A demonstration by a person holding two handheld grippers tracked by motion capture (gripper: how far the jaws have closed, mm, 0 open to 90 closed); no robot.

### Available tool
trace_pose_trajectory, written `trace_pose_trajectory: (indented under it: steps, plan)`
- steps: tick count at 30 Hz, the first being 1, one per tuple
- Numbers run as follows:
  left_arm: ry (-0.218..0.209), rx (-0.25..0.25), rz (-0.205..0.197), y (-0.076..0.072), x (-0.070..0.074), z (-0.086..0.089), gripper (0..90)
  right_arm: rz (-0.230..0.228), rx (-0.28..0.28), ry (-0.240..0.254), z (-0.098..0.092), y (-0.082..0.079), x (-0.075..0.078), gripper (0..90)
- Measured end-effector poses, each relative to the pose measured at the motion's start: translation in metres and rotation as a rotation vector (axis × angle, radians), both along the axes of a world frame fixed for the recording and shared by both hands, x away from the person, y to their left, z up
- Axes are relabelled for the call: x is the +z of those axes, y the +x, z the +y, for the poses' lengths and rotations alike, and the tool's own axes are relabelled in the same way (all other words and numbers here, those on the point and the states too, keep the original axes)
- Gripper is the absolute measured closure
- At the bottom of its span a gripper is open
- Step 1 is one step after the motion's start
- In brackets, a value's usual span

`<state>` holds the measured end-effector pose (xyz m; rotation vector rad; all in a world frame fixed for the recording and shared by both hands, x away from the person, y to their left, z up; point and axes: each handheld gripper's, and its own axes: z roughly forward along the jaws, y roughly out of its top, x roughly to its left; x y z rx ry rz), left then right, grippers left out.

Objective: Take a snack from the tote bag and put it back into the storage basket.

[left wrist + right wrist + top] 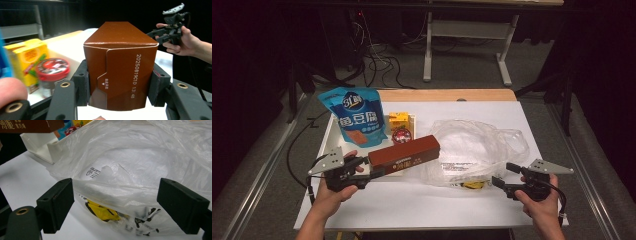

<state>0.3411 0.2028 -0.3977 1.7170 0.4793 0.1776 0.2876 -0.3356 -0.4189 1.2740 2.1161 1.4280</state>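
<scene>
Brown cardboard marks the work in hand: the long brown box (404, 154) sits at centre-left of the high view, raised off the white table (412, 205) and slanting up toward the right, its near end clamped in the left gripper (362, 172). In the left gripper view the box's end face stands at mid-frame with one black finger (81, 77) pressed on its left side and the other on its right, so the fingers are about half closed and gripping it firmly. Behind it, at the left of that view, a yellow carton (27, 57) and a red-lidded jar (52, 68) stand in the white tray (329, 137), with the blue pouch (354, 115) at the upper left of the high view.

Judging by this, the step is carrying the box across to the clear plastic bag (477, 145), which lies crumpled at centre-right of the high view. The right gripper (502, 175), at lower right, waits at the bag's near edge; in the right gripper view its fingers (56, 200) stand wide apart with the bag's rim between them, and they don't appear to pinch it. The next move likely calls for the right gripper to close on the rim and lift the mouth open, while the left aims the box's far end into it.
</scene>
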Motion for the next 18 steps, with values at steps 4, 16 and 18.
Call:
trace_pose_trajectory:
  steps: [4,16,18]
  plan:
    - [0.000,0.038,0.001,0.000,-0.001,0.017,47.5,-0.001,0.003,-0.009,0.002,0.001,-0.001,14.6]
    - [0.009,0.124,0.028,-0.002,-0.010,0.056,47.4,0.005,0.001,-0.010,0.004,0.004,-0.003,14.6]
    - [0.015,0.133,0.039,-0.002,-0.013,0.061,47.5,0.005,0.003,-0.009,0.005,0.005,-0.003,14.6]
